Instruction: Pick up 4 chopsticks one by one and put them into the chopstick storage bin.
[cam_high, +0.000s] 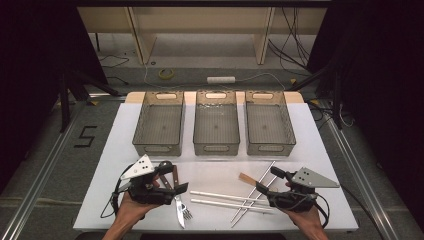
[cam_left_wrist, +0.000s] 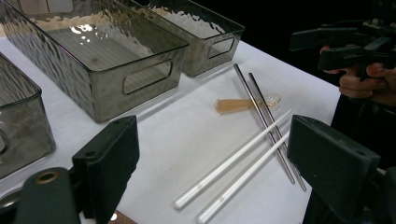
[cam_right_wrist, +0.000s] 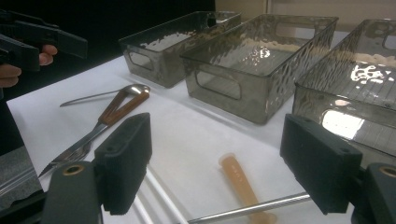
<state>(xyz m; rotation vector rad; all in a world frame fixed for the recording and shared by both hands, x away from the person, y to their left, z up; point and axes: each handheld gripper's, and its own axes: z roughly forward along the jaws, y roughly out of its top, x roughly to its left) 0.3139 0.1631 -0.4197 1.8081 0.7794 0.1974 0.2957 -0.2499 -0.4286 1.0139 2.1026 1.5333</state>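
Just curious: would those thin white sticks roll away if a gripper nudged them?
Probably. The white sticks look round and smooth on a flat table, so they may roll sideways. They seem straight and stiff, likely light. Being so thin, they could slip from wide jaws.

I saw rippled glossy smoked-plastic bins (cam_high: 216, 125), matt white table cover (cam_high: 210, 175), shiny steel straws (cam_left_wrist: 266, 116), wood-handled knife (cam_right_wrist: 122, 106).

left bin (cam_left_wrist: 18, 126) cropped, fork (cam_right_wrist: 70, 156) partly hidden

Three bins (cam_high: 216, 125) walling the far side, bare strip before them, straws (cam_high: 227, 200) and cutlery (cam_high: 176, 192) cluttering the near edge
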